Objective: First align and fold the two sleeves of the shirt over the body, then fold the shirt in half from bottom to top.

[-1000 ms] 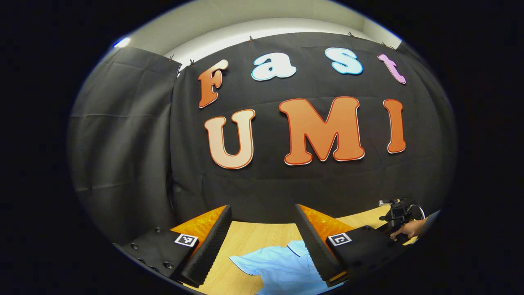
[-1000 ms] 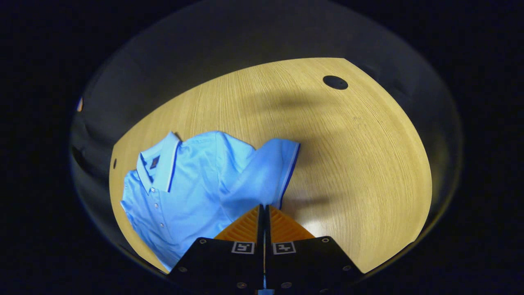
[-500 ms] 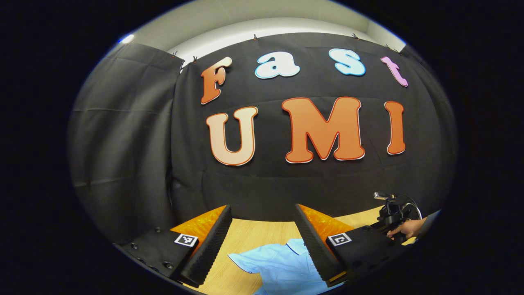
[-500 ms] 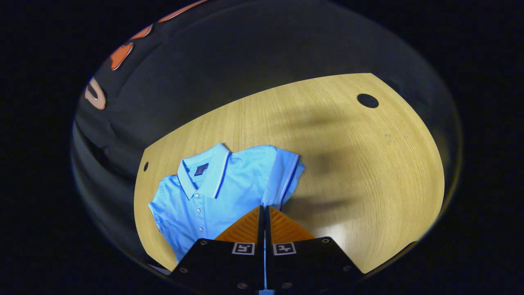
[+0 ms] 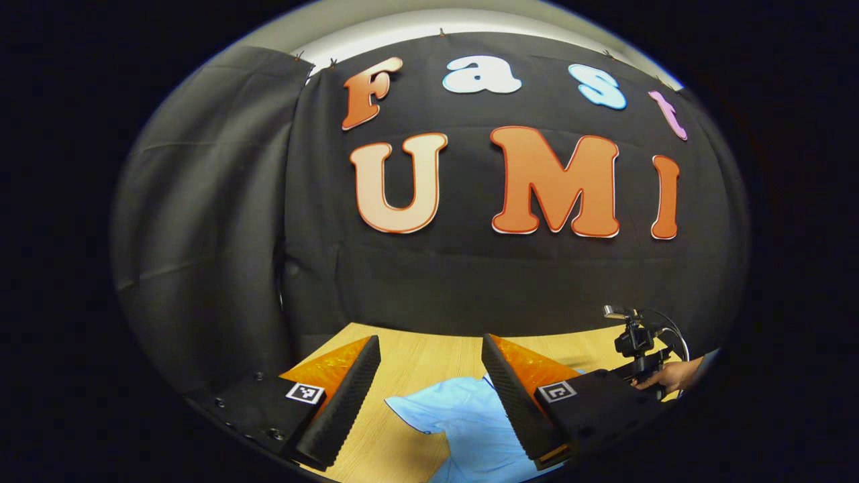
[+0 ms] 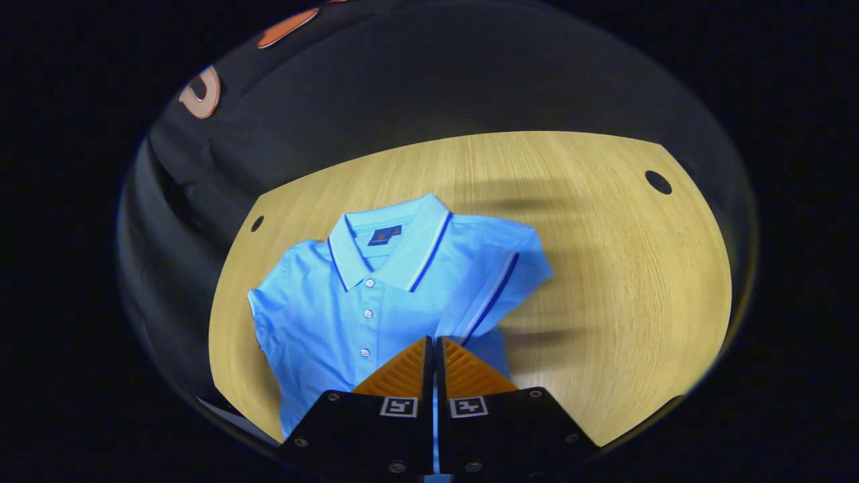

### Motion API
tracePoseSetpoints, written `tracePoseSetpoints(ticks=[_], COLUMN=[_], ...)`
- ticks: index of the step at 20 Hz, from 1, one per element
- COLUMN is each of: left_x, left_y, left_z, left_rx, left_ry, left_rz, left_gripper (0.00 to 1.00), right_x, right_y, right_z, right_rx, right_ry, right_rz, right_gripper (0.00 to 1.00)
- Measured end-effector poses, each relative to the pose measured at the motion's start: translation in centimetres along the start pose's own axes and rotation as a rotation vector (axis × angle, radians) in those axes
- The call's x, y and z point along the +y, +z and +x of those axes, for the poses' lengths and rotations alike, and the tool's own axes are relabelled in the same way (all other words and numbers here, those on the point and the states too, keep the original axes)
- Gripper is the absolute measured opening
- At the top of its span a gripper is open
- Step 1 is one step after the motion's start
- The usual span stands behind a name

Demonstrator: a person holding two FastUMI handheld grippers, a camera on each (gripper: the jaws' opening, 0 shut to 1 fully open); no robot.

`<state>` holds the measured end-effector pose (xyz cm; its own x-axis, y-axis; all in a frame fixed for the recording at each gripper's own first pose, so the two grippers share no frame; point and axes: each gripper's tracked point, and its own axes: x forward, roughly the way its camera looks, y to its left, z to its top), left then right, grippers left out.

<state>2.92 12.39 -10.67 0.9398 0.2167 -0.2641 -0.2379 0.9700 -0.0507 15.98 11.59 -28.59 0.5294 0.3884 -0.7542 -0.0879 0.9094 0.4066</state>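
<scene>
At the bottom of the right gripper view my right gripper (image 6: pixel 433 341) is pinched together on the cuff end of the shirt's sleeve (image 6: pixel 488 295), a sliver of blue showing between the fingers; I judge I hold it this way to carry it over the body. Above it, at frame centre, the shirt (image 6: pixel 335 315) lies face up on the table (image 6: pixel 604 282), collar toward the top, its other sleeve spread at centre left; the hem is cut off behind my fingers. In the left gripper view my left gripper (image 5: pixel 429 349) hangs wide apart with nothing between the fingers, low in frame, tipped up toward the wall, probably waiting its turn. Between them shows a corner of the shirt (image 5: pixel 443 412); at lower right a hand (image 5: pixel 671 376) holds the other gripper, too small to read.
</scene>
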Motion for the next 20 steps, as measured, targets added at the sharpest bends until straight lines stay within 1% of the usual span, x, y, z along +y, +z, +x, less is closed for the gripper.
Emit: tracePoseSetpoints(ticks=[2,3,4,5,6,7,9,10,11,12,13,14,15,16,17,18,19,20], left_x=[1.2,1.5,1.8,2.2,2.4,2.7,2.7,2.5,2.6,2.7,2.9,3.0,3.3,3.4,3.5,3.6,3.9,3.9], left_y=[-2.1,-3.4,-4.7,-6.0,-7.3,-8.4,-10.3,-11.9,-13.6,-15.3,-16.9,-18.4,-19.9,-21.4,-22.7,-23.9,-25.1,-26.1], left_z=[1.6,2.5,3.4,4.2,5.0,5.9,8.0,9.1,9.7,10.4,10.9,11.3,11.7,12.3,12.5,13.0,13.3,13.8], left_rx=[0.071,0.118,0.168,0.221,0.263,0.31,0.377,0.421,0.483,0.55,0.62,0.688,0.753,0.803,0.849,0.887,0.928,0.959], left_ry=[-0.009,-0.023,-0.036,-0.05,-0.064,-0.078,-0.108,-0.122,-0.121,-0.117,-0.11,-0.108,-0.097,-0.092,-0.088,-0.081,-0.071,-0.065], left_rz=[-0.033,-0.061,-0.091,-0.123,-0.15,-0.16,-0.173,-0.19,-0.211,-0.233,-0.26,-0.289,-0.31,-0.328,-0.342,-0.35,-0.349,-0.348], left_gripper=[1.0,1.0,0.98,0.97,0.97,0.97,0.97,0.97,0.97,0.97,0.97,0.98,1.0,0.99,0.99,0.99,0.96,0.99], right_x=[1.5,1.9,2.6,3.1,3.4,3.5,3.2,3.1,3.0,2.8,2.3,1.8,1.2,0.7,0.1,-0.4,-0.8,-1.1], right_y=[-0.4,-0.6,-0.9,-1.1,-1.3,-1.4,-1.3,-1.1,-0.9,-0.7,-0.6,-0.5,-0.3,-0.2,-0.1,0.0,0.0,-0.2], right_z=[0.0,-0.1,-0.2,-0.4,-0.7,-1.0,-1.7,-2.2,-3.0,-3.6,-4.3,-5.0,-5.9,-6.9,-7.7,-8.6,-9.5,-9.9], right_rx=[-0.006,-0.009,-0.013,-0.017,-0.023,-0.03,-0.053,-0.074,-0.094,-0.115,-0.135,-0.154,-0.176,-0.197,-0.217,-0.236,-0.257,-0.272], right_ry=[0.021,0.023,0.032,0.039,0.038,0.028,-0.007,-0.017,-0.019,-0.026,-0.04,-0.058,-0.078,-0.095,-0.112,-0.125,-0.137,-0.147], right_rz=[-0.023,-0.043,-0.063,-0.084,-0.104,-0.122,-0.135,-0.125,-0.108,-0.094,-0.084,-0.077,-0.07,-0.06,-0.046,-0.032,-0.018,-0.008], right_gripper=[0.09,0.15,0.17,0.24,0.28,0.35,0.4,0.51,0.46,0.48,0.54,0.57,0.63,0.66,0.72,0.74,0.77,0.78])
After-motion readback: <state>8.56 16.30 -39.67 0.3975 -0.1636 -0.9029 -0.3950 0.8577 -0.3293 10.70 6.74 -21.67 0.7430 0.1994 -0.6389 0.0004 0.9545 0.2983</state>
